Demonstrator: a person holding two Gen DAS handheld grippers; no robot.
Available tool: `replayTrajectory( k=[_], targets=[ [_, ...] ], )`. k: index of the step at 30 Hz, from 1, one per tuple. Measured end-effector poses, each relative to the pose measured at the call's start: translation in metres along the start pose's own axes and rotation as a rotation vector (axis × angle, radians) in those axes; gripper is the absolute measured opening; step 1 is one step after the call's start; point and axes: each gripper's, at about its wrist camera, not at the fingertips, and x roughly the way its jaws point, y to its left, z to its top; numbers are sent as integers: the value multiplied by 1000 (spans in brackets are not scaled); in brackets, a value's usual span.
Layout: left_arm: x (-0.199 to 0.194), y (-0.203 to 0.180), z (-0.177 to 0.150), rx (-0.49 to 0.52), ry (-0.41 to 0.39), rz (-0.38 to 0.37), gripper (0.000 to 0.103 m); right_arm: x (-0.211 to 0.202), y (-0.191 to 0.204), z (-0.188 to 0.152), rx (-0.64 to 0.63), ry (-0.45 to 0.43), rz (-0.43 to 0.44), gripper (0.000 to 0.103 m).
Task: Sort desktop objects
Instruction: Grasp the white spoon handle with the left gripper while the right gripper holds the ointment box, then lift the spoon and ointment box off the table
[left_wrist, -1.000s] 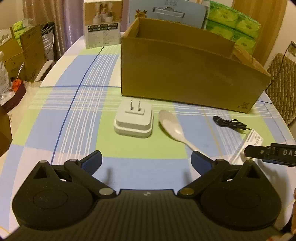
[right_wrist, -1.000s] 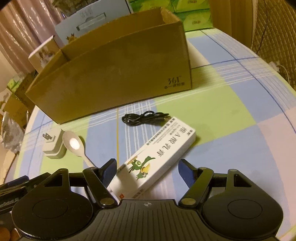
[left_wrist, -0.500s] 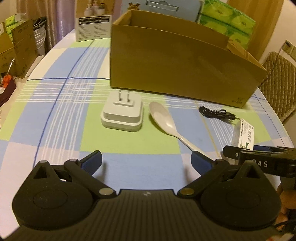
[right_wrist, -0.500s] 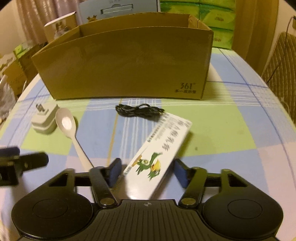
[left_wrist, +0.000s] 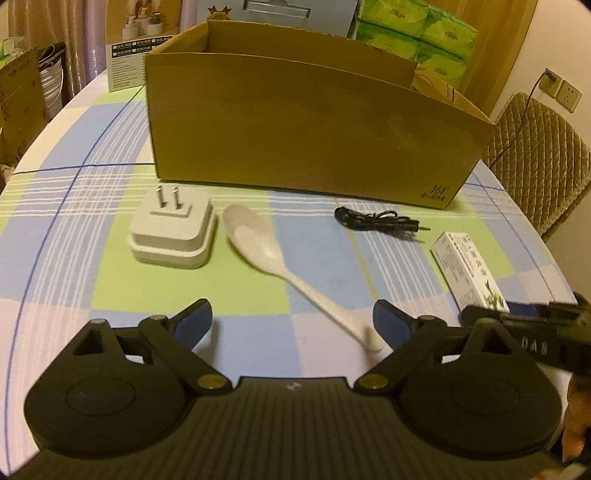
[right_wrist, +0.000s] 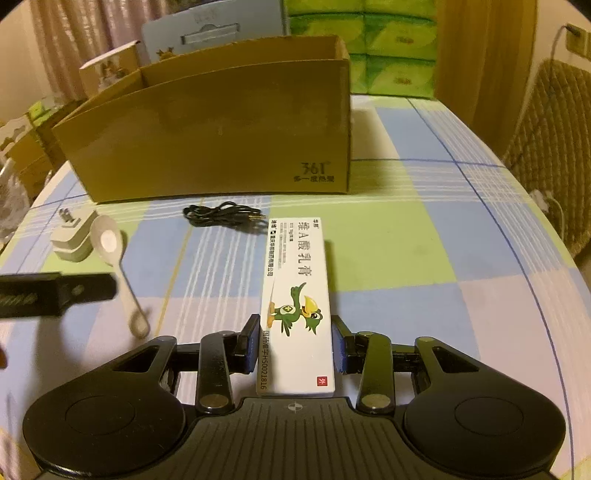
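Observation:
On the checked tablecloth lie a white plug adapter (left_wrist: 171, 232), a white spoon (left_wrist: 258, 240), a black cable (left_wrist: 373, 219) and a white ointment box (right_wrist: 295, 280) printed with a green bird. In the right wrist view my right gripper (right_wrist: 295, 332) is closing, both pads against the sides of the ointment box at its near end. My left gripper (left_wrist: 291, 310) stands wide and is closing slightly. The spoon's handle tip lies between its fingers, close to the right one, with no pad on it. An open cardboard box (left_wrist: 306, 133) stands behind the objects.
Green tissue packs (left_wrist: 417, 29) and printed cartons (left_wrist: 136, 48) stand behind the cardboard box. A quilted chair (left_wrist: 535, 158) is at the table's right edge. The table curves away on both sides. More cartons sit on the floor at left.
The right gripper rolled level and closed onto the ointment box, which now points straight ahead. The left gripper moved forward and right, so the spoon handle's tip now lies between its fingers.

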Motion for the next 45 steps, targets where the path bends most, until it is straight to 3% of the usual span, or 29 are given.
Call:
replayTrajectory(
  k=[2,7,15,18,28,31,33,45],
  targets=[
    [7,-2,2,-12,3,2,88,0,1,0,-21,-9,7,36],
    [22,-10,4,3,19,14,68,4,3,0,-32,-22,15,36],
    [19,-15,0,116,55,39,16,1,10,-4,-31,-20,66,36],
    [10,-10,-5,137,85,37,9,-1,20,-8,-49,-14,106,35],
    [-27,2,-39,241,144,-24,7,-9,41,-16,-83,-20,105,36],
    [-33,5,-41,241,109,-4,12,-9,46,-16,-95,-34,77,36],
    [-34,5,-38,245,74,12,24,-7,46,-17,-95,-34,69,36],
    [-10,-20,-26,341,-60,42,33,-1,41,-15,-83,-46,44,36]
  ],
)
